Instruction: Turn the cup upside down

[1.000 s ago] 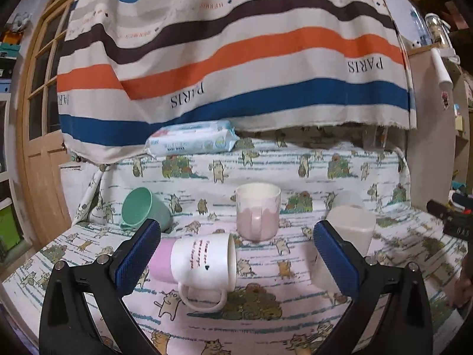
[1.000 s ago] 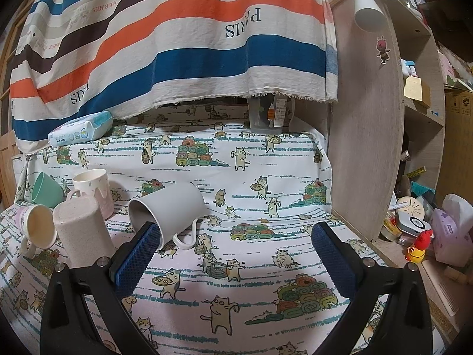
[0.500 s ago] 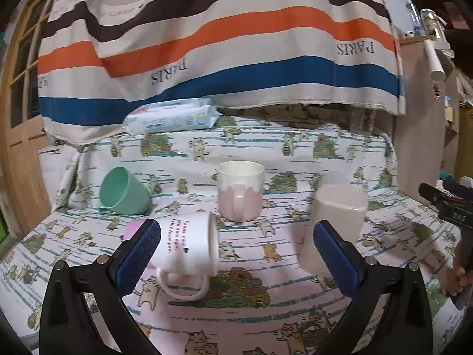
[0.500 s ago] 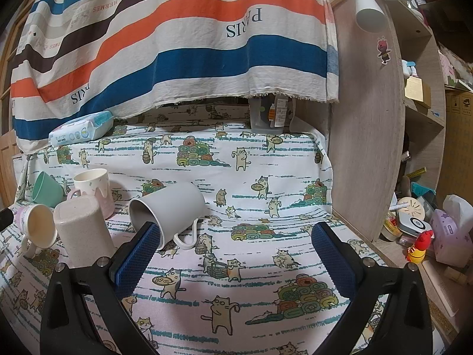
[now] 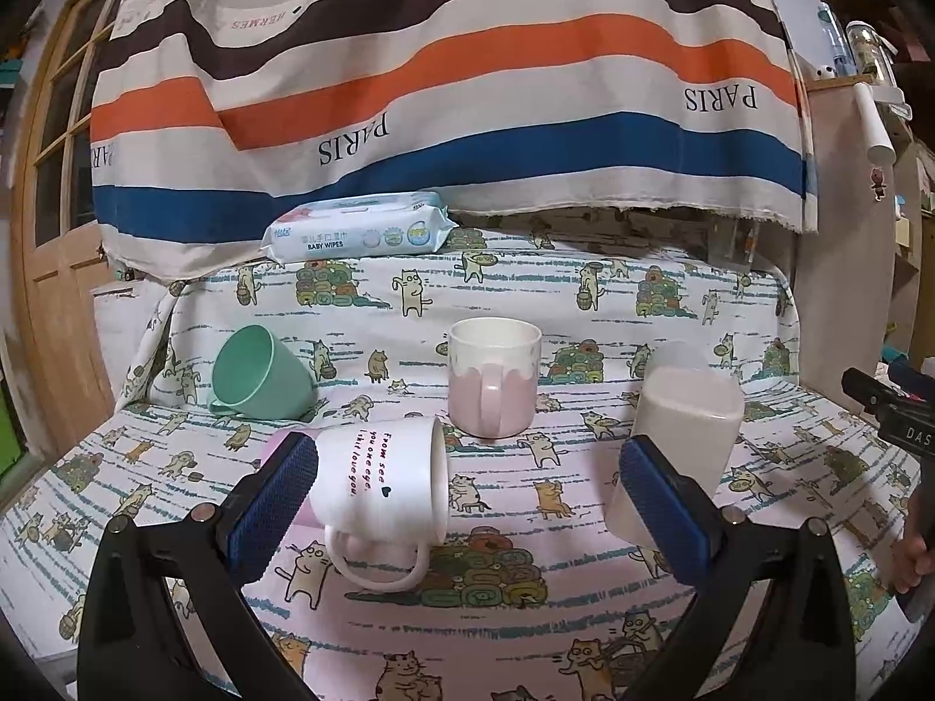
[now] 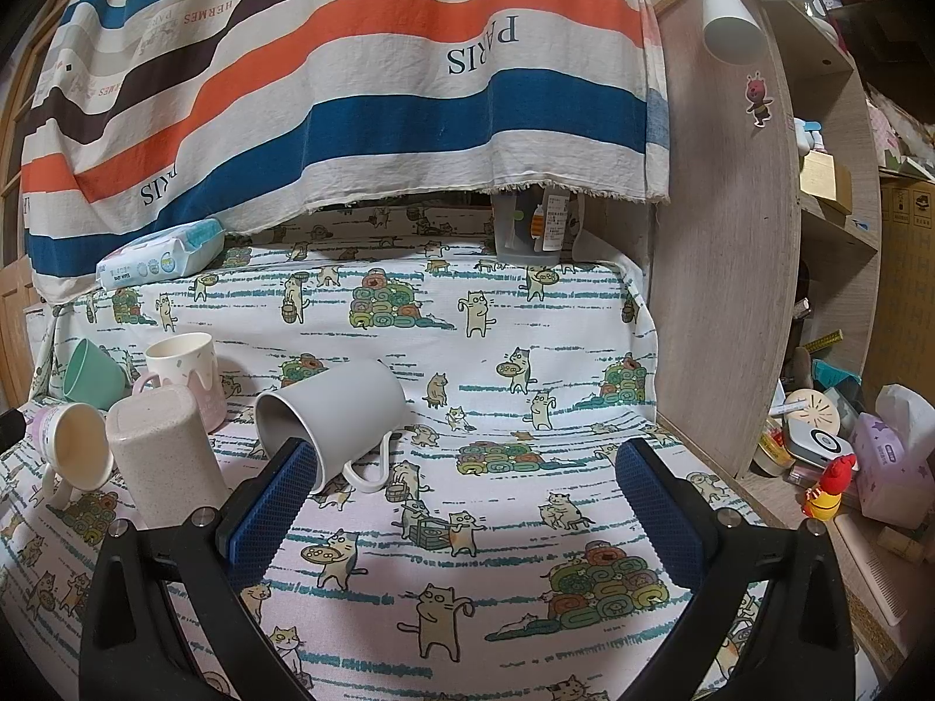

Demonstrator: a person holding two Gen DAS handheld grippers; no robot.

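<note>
Several cups are on a cat-print cloth. A white mug with pink writing (image 5: 380, 482) lies on its side, mouth to the right, just ahead of my left gripper (image 5: 467, 502), which is open and empty. It also shows in the right wrist view (image 6: 73, 450). A pink-and-cream mug (image 5: 494, 382) stands upright behind it. A beige tumbler (image 5: 678, 438) stands upside down on the right, by the right pad. A green cup (image 5: 257, 374) lies tilted at the left. A grey mug (image 6: 336, 412) lies on its side ahead of my right gripper (image 6: 464, 505), open and empty.
A pack of baby wipes (image 5: 359, 231) lies at the back under a striped hanging cloth (image 5: 444, 76). A wooden shelf side (image 6: 724, 269) bounds the right, with clutter (image 6: 830, 450) beyond it. A wooden door (image 5: 52, 233) is at the left.
My left gripper has shifted a little; the white mug now sits closer between its pads and more centred. The right gripper and the cups have not moved.
</note>
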